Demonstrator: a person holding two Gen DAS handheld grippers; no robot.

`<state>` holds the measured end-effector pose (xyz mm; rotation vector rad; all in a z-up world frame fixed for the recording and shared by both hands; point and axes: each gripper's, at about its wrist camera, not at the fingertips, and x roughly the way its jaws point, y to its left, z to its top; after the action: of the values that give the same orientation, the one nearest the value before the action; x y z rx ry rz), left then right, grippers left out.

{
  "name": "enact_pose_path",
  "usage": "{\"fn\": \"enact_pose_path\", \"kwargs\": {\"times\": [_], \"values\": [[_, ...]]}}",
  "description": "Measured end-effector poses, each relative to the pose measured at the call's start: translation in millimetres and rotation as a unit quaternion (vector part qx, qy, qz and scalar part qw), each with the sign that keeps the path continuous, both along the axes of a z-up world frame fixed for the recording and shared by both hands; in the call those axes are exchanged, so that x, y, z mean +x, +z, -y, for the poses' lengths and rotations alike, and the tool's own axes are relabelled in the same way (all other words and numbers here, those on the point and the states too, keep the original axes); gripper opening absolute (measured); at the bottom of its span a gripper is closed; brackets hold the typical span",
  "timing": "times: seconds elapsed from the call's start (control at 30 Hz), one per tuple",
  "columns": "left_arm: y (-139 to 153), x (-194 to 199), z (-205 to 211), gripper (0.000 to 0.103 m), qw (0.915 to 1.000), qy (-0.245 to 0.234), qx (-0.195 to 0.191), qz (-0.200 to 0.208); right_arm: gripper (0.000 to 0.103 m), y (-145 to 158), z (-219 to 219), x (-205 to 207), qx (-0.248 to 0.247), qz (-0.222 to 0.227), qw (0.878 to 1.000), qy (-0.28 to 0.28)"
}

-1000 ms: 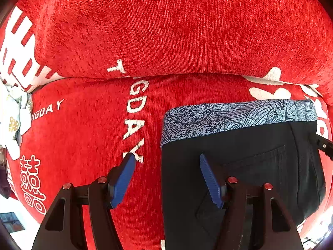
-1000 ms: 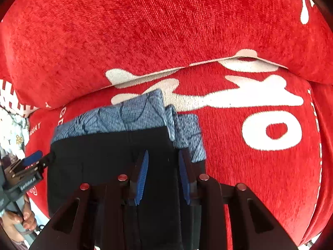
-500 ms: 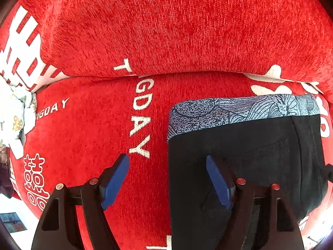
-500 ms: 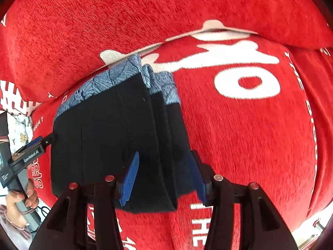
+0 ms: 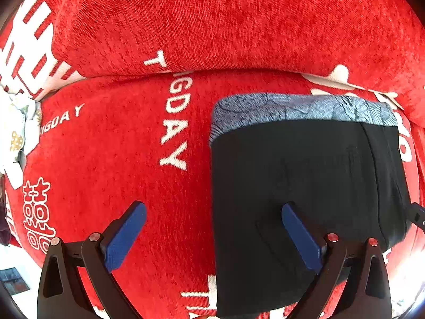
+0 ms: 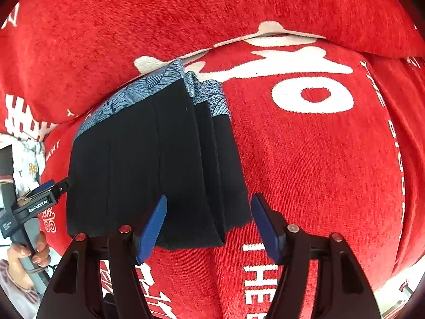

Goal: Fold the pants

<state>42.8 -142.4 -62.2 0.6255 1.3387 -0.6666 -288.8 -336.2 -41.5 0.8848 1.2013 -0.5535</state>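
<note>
Big soft red couch cover with white letters (image 5: 111, 159) everywhere, seat and back cushion. On the seat, folded black pants with a blue-grey patterned waistband (image 6: 148, 159), lying flat, layers stacked at one edge. Above the pants' left edge, left gripper (image 5: 212, 228), just opened, blue pads wide apart, nothing pinched. Over the right edge, right gripper (image 6: 208, 226), also just opened, touching nothing.

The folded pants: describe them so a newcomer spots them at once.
Find the red cover with white lettering. On it lies a flat black bundle, the folded pants. A blue-grey patterned band along its far edge marks it out.
</note>
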Motion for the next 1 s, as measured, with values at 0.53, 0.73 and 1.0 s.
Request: {"fn": "enact_pose_path", "kwargs": {"times": [0.53, 0.73, 1.0], "values": [[-8, -1, -7, 0.102, 0.9988, -0.002, -0.006, -0.05, 0.082, -9, 4, -7, 0.035, 0.015, 0.999, -0.005], [-12, 0, -11, 0.102, 0.9976, 0.01, -0.009, -0.068, 0.082, -11, 7, -6, 0.038, 0.013, 0.999, -0.003], [-13, 2, -10, 0.102, 0.997, 0.003, -0.013, -0.076, 0.082, -17, 13, -5, 0.049, 0.013, 0.999, -0.003]]}}
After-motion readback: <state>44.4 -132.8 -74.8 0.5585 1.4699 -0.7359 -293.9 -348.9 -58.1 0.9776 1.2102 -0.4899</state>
